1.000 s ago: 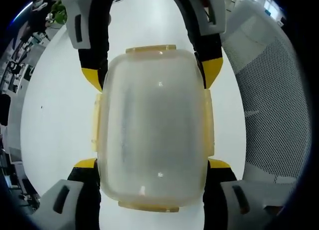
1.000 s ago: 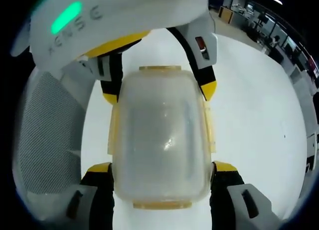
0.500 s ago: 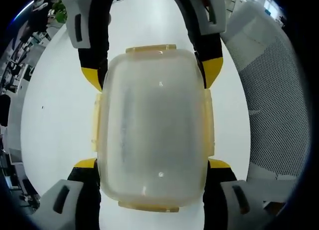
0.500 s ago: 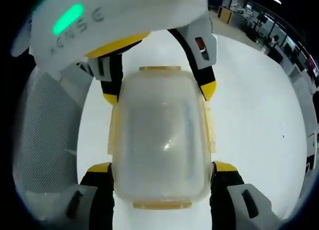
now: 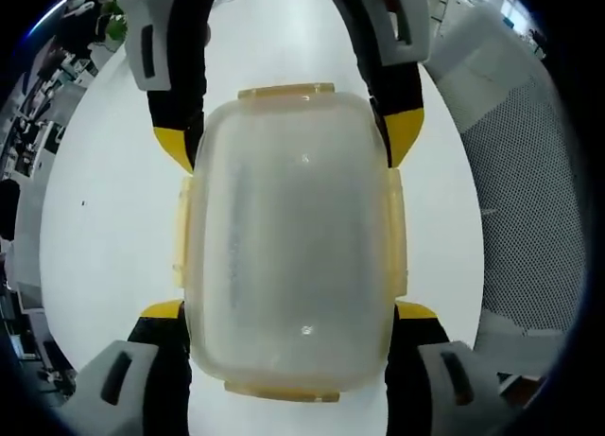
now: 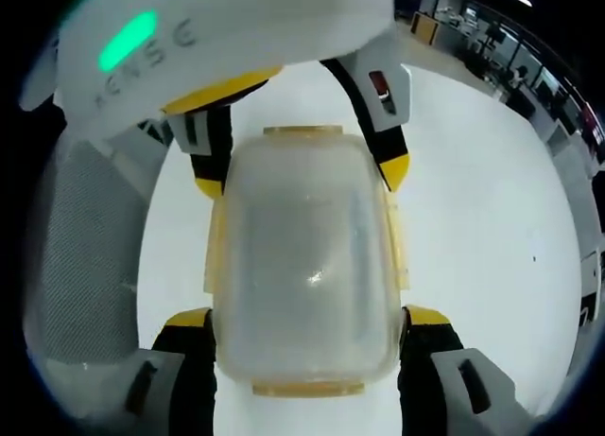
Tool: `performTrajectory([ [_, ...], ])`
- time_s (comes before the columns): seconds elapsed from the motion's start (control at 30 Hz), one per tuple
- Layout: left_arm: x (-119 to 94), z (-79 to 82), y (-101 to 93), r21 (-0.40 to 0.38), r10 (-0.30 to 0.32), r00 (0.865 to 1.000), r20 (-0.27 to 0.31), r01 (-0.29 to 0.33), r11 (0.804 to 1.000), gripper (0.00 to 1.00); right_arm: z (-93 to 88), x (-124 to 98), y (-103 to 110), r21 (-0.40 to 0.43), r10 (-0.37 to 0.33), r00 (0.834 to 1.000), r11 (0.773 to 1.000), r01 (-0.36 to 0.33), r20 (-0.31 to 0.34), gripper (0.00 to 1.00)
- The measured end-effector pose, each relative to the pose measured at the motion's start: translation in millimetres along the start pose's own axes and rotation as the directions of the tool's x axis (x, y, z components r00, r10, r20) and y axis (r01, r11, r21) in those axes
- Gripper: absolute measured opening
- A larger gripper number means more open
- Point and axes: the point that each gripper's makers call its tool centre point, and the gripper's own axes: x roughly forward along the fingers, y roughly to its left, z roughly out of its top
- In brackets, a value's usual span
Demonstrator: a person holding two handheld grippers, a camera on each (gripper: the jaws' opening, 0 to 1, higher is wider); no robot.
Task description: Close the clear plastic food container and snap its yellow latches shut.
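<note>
Lidded container [image 5: 288, 242] on white table [image 5: 104, 218], gripped at opposite ends by left gripper [image 5: 288, 313] and right gripper [image 6: 307, 313], both clamped on it.

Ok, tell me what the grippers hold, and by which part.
Both hold the container: left gripper and right gripper each clamp opposite ends across its long sides.

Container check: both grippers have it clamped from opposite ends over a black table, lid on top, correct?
Not quite: the table is white, not black, as the left gripper view shows. The rest holds: the left gripper and right gripper clamp the container from opposite ends, lid on.
</note>
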Motion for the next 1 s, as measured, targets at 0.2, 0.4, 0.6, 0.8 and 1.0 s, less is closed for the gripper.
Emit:
performTrajectory([
  [0.2, 1.0, 0.5, 7.6, -0.005, 0.0, 1.0, 0.002, 0.0, 1.0, 0.85, -0.5, -0.7, -7.6, -0.003, 0.001, 1.0, 1.0, -0.001, 0.003, 0.8],
  [0.4, 2.4, 1.4, 14.1, -0.012, 0.001, 1.0, 0.003, -0.001, 1.0, 0.85, -1.4, -1.1, -14.0, -0.009, 0.004, 1.0, 1.0, -0.004, -0.002, 0.8],
  [0.6, 4.3, 2.4, 22.0, -0.015, 0.001, 1.0, 0.002, -0.001, 1.0, 0.85, -2.5, -1.1, -22.6, -0.012, 0.005, 1.0, 1.0, -0.005, 0.002, 0.8],
  [0.8, 5.8, 2.6, 30.5, -0.017, 0.002, 1.0, 0.002, -0.002, 1.0, 0.85, -3.4, -0.8, -31.4, -0.014, 0.007, 1.0, 1.0, -0.007, 0.002, 0.8],
  [1.0, 7.1, 3.3, 37.7, -0.021, 0.002, 1.0, 0.006, -0.002, 1.0, 0.85, -3.7, -0.5, -38.8, -0.013, 0.007, 1.0, 1.0, -0.007, 0.009, 0.8],
])
